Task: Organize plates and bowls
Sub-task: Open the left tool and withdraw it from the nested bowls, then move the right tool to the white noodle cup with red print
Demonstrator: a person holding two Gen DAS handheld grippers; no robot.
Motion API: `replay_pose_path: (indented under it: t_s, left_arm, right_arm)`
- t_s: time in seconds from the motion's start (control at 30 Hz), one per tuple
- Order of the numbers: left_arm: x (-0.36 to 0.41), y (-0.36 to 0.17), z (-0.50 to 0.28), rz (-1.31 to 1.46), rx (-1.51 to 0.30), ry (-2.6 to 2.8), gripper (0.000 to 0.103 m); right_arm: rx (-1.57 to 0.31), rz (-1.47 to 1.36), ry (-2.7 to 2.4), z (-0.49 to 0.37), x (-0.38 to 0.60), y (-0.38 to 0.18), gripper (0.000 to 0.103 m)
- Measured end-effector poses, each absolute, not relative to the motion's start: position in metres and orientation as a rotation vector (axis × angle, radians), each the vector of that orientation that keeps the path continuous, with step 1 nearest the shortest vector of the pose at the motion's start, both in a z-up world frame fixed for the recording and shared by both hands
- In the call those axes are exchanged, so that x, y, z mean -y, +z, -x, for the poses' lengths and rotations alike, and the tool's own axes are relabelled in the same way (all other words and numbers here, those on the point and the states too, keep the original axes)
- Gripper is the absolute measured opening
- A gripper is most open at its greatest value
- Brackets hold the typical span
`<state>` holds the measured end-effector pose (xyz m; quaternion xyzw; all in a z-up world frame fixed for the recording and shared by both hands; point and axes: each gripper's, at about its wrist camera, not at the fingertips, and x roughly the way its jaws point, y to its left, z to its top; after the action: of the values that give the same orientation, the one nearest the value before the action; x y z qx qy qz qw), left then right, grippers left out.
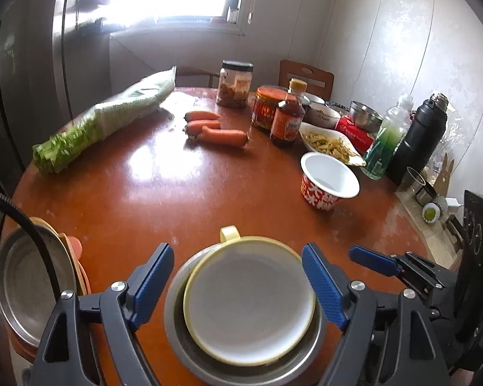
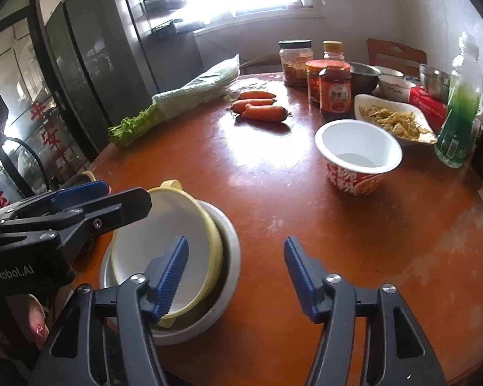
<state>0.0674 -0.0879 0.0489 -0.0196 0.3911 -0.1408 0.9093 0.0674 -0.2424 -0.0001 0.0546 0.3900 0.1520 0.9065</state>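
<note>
The round brown table (image 1: 183, 193) fills most of both views. In the lower middle of the left view a metal bowl (image 1: 190, 350) sits on it, and a yellow bowl (image 1: 248, 302) with a small handle sits inside the metal one. The left tongs (image 1: 238, 286) are spread wide, one blue tip on each side of the two bowls, and hold nothing. The tips look close to the rims, but I cannot tell if they touch.

In the right view the same bowls are at the lower left: the metal bowl (image 2: 228, 257) with the yellow bowl (image 2: 164, 244) in it. The right tongs (image 2: 236, 278) are open wide too and hold nothing. Their left tip is in front of the yellow bowl, and their right tip is over bare table.

Only the left view shows a stack of plates (image 1: 32, 283) at the lower left edge, with a metal one on top. Only the right view shows the left tongs from the side, at the left edge.

Farther back, both views show a bag of greens (image 1: 106, 119), a red and white paper cup (image 1: 328, 180) well apart from the bowls, a dish of food (image 1: 328, 143), three carrots (image 1: 215, 128) and some jars (image 1: 267, 109).
</note>
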Motion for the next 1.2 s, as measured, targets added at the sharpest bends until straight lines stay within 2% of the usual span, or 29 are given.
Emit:
replay_pose_path:
  t_s: [0.2, 0.3, 1.2]
  left_arm:
    - [0.1, 0.059, -0.073, 0.012, -0.78, -0.292, 0.083]
    - [0.105, 0.063, -0.078, 0.005, -0.775, -0.29, 0.087]
    - [0.157, 0.062, -0.118, -0.079, -0.787, -0.319, 0.087]
  right_arm:
    - [-0.772, -0.116, 0.272, -0.071, 0.257, 0.011, 0.073]
    - [-0.767, -0.127, 0.255, -0.074, 0.264, 0.014, 0.073]
    - [-0.746, -0.178, 0.142, -0.101, 0.316, 0.017, 0.075]
